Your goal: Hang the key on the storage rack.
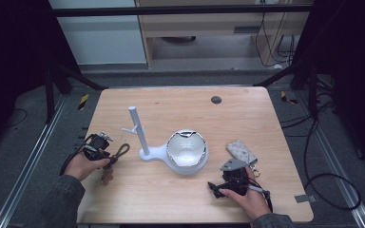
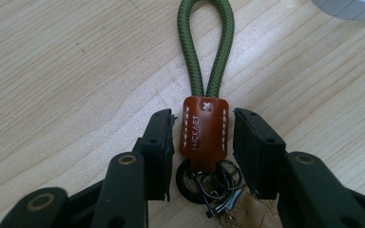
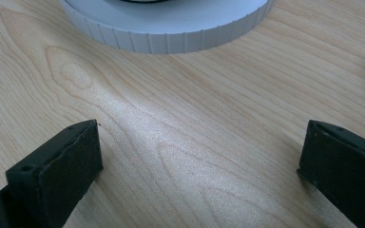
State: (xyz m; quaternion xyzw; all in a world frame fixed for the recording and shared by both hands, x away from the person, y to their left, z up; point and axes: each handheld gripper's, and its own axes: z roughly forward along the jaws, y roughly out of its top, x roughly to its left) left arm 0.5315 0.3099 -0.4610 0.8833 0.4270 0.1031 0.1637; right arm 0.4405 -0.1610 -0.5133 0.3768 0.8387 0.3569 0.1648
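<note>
Left tongs [image 2: 203, 142] are straddling the keychain's brown leather tab [image 2: 204, 133], pads not yet touching, needing a firm squeeze next.

Green-cord keychain [image 2: 204, 118] with brown leather tab, flat on table

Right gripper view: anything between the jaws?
No, the right hand-held gripper stands wide open over bare table; the white stand base lies beyond.
</note>
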